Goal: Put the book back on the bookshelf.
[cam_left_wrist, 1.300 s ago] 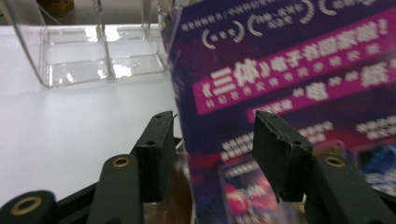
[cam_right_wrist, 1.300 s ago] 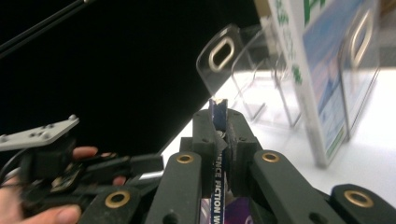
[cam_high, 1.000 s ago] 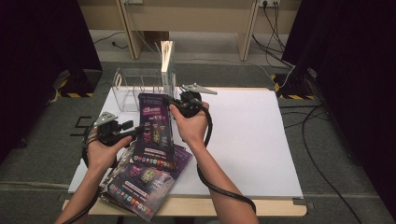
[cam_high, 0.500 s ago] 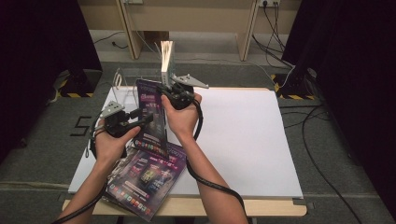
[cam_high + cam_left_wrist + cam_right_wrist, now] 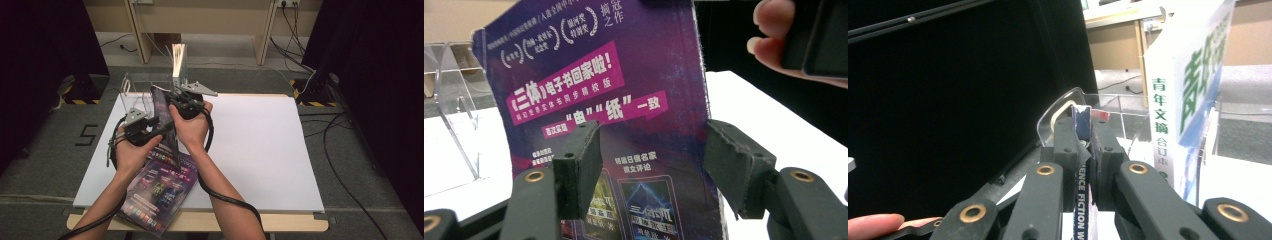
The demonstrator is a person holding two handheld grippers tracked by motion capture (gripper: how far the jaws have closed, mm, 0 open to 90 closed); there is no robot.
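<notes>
Above the back left part of the white counter [image 5: 260, 145], the purple magazine [image 5: 165, 125] now stands almost upright on its edge, while one second ago it was lying more flat and lower, with its cover facing up, over the pile near the front edge. The right claw [image 5: 176, 98] is closed tight on the top edge of this magazine; in the right gripper view the thin spine sits pinched between the two pads [image 5: 1067, 145], so this claw carries the whole weight. The left claw [image 5: 156, 123] has just been opening, and in the left gripper view its pads [image 5: 579, 160] stand wide on each side of the cover without pressing it, so I judge the left hand has given up its hold and the magazine has passed to the right hand alone. It seems the magazine is going to the clear plastic rack [image 5: 137, 85] at the back of the counter, where a white book [image 5: 178, 59] already stands upright. More magazines [image 5: 157, 192] of the same kind lie in a pile at the front left. On the purple cover I read «三体»电子书回家啦!, then "电" "纸" 一致, and 摘冠之作 at the top. On the spine, "SCIENCE FICTION W" is partly readable. The white book's spine shows 青年文摘 in green letters.
</notes>
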